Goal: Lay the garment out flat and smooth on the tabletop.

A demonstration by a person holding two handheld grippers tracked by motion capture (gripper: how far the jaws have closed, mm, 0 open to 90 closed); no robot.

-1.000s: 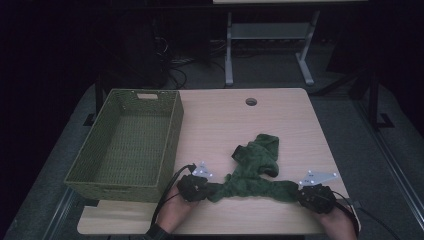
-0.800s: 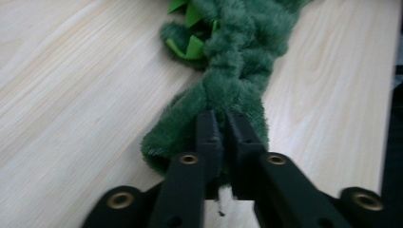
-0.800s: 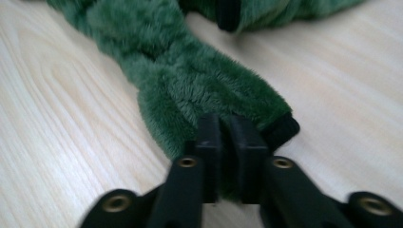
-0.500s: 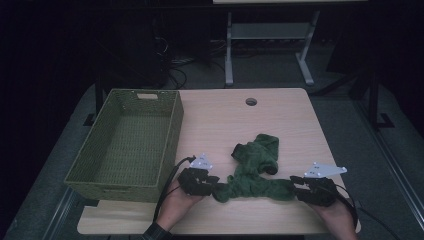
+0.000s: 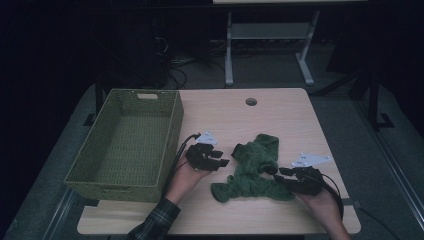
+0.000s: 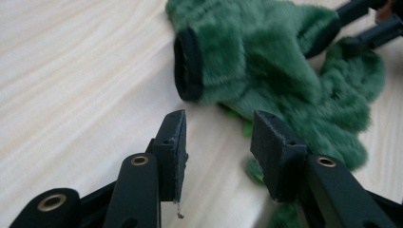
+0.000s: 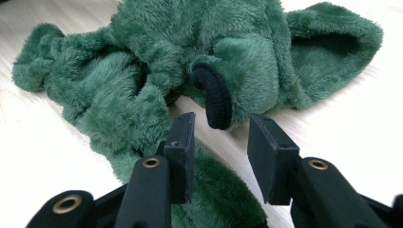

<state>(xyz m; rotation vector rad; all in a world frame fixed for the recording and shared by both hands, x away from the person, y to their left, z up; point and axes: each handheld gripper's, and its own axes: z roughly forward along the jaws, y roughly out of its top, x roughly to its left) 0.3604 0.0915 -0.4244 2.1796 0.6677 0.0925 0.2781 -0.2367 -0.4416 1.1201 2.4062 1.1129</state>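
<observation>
A fuzzy green garment [image 5: 255, 167] with black cuffs lies bunched on the wooden table [image 5: 280, 115]. My left gripper [image 5: 223, 158] sits just left of it, open, its jaws having just been opening. In the left gripper view it [image 6: 218, 118] holds nothing, and a black cuff [image 6: 187, 64] of the garment [image 6: 266, 52] lies a little ahead. My right gripper [image 5: 278, 171] is at the garment's right end, open after its jaws have just been opening. In the right gripper view it [image 7: 220, 128] stands apart from another black cuff [image 7: 216, 97] just beyond its tips.
A green woven basket [image 5: 172, 125] stands empty on the table's left side, close to my left hand. A round cable hole [image 5: 251, 101] sits near the table's far edge. Bare tabletop lies behind the garment.
Both grippers have opened and let go of the garment, which was stretched between them. The left hand has drawn away from the front edge, and the right has backed off slightly.
</observation>
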